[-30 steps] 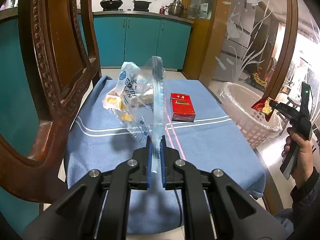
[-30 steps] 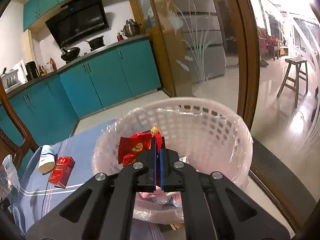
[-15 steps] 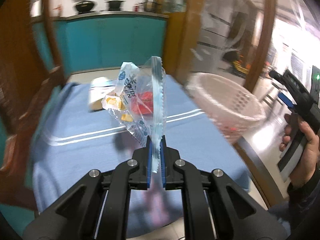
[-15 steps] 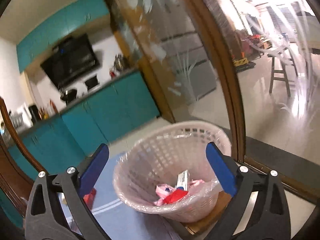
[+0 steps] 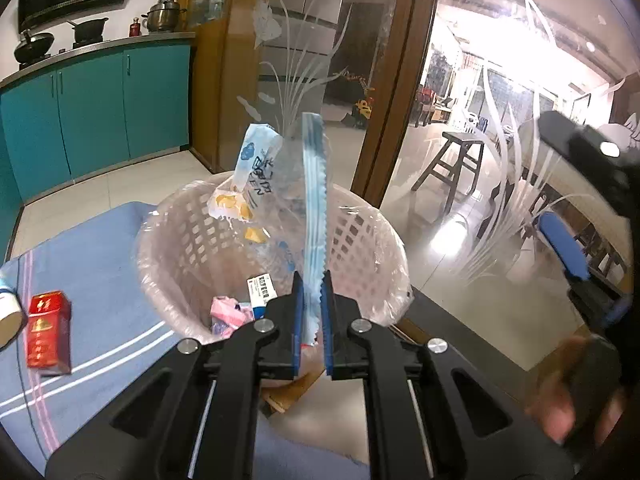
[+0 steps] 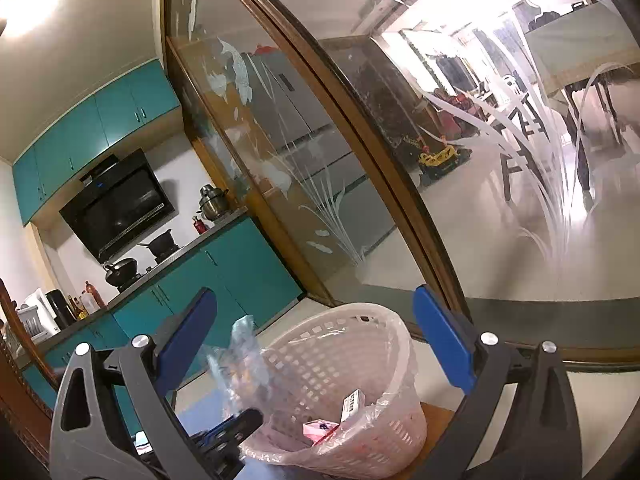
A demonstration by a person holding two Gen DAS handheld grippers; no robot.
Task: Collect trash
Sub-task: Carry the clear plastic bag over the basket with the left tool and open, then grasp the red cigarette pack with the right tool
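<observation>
Left claw [image 5: 311, 312] pinches crinkly plastic bag [image 5: 276, 200] over lattice basket [image 5: 192, 248].

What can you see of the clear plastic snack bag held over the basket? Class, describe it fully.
The clear crinkly plastic snack bag has a blue serrated sealed edge, blue printed lettering and yellow pieces inside. It stands upright, its lower edge between the blue pads of the left claw, which looks slightly parted around it. It hangs over the pink lattice plastic basket, which is lined with thin film and already holds wrappers. In the right wrist view it appears blurred beside the basket's rim.
</observation>
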